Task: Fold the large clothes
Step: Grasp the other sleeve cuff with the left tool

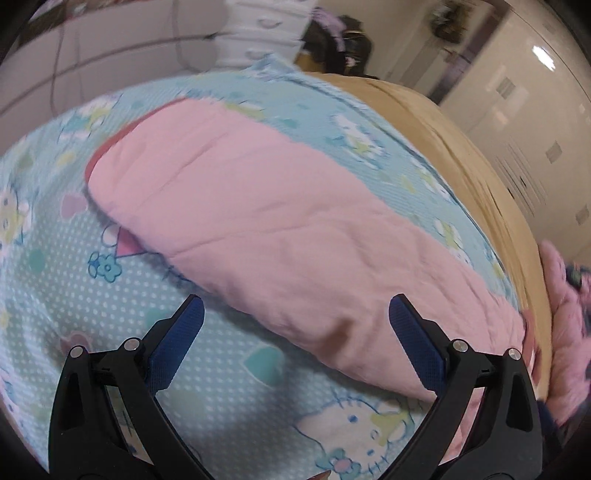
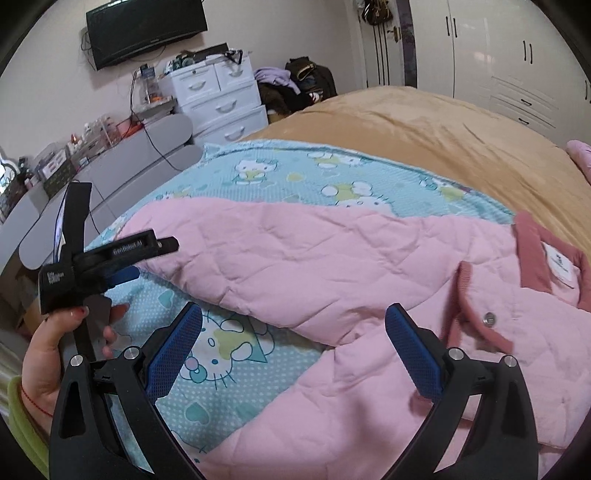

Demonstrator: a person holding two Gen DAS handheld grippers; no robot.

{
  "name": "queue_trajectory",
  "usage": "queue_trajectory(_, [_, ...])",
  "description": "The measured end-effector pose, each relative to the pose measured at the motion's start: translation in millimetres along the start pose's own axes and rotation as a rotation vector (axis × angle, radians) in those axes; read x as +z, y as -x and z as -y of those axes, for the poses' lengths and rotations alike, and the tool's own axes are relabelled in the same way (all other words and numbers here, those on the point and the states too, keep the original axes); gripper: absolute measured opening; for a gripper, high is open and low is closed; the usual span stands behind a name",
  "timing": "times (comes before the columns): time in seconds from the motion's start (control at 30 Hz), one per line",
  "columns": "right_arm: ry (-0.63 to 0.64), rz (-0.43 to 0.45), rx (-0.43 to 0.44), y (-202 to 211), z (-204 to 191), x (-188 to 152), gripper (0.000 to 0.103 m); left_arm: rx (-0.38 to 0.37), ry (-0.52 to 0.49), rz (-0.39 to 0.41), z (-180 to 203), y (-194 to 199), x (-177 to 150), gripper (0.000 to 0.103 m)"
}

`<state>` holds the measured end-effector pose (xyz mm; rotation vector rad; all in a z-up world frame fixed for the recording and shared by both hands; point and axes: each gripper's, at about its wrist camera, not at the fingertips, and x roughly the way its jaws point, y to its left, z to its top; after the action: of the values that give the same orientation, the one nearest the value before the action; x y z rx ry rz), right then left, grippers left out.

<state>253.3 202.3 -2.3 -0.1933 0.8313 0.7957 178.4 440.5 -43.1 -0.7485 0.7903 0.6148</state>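
A bedroom, with a bed (image 2: 424,125) under a tan cover, and a blue cartoon-print sheet (image 2: 295,173) spread across its near part. The pink quilted jacket (image 2: 295,266) lies on that sheet, its darker pink collar (image 2: 532,251) toward the tan cover and a sleeve (image 1: 258,221) folded across the body. The right tongs (image 2: 293,332) hover just above the jacket, blue pads (image 2: 173,350) spread wide, gripping nothing. The left tongs (image 1: 295,325) hang over the sleeve, also wide and empty. Seen from the right wrist, a hand (image 2: 55,354) holds the left device beside the jacket. White drawers (image 2: 218,99) and a wall television (image 2: 144,29) stand beyond the bed.
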Motion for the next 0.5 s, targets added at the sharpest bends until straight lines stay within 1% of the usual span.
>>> queue_trajectory(0.17, [-0.011,-0.029,0.005,-17,0,-3,0.099,-0.018,0.092,-0.017,-21,-17,9,0.094])
queue_trajectory(0.27, [-0.017,-0.033,0.011,-18,1,-5,0.099,-0.033,0.137,-0.008,-30,-31,14,0.094])
queue_trajectory(0.33, [-0.026,-0.031,0.013,-16,2,-7,0.099,-0.041,0.165,0.027,-34,-34,19,0.094])
queue_trajectory(0.37, [-0.034,-0.027,0.018,-13,5,-9,0.099,-0.054,0.181,0.053,-36,-33,21,0.094])
queue_trajectory(0.5, [-0.054,-0.024,0.006,-5,14,-16,0.099,-0.098,0.256,0.118,-46,-31,24,0.093])
